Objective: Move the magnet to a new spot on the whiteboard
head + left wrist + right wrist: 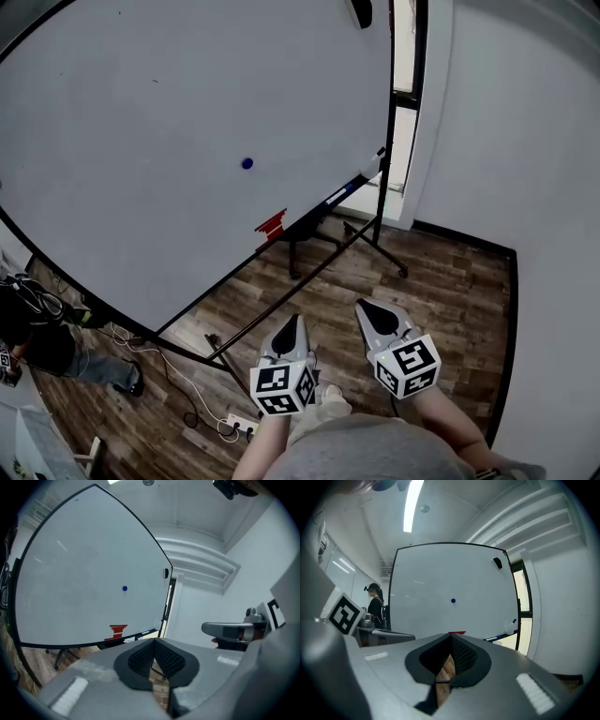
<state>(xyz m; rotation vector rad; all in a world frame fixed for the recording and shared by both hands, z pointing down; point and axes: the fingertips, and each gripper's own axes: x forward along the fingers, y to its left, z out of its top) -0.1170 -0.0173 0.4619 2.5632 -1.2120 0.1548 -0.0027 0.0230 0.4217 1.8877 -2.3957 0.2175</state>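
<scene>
Left gripper (292, 326) and right gripper (373, 312) hang side by side over the wooden floor (441, 272), each with its jaws pressed together tip to tip and nothing between them. Both point toward the whiteboard (141, 112) on its black stand, well apart from it. A red object (271, 224) sits at the board's lower edge. Higher up, the small blue magnet (247, 163) sticks near the middle of the white surface.

White walls (525, 141), wood-plank floor (450, 281), ceiling strip light (412, 506).
</scene>
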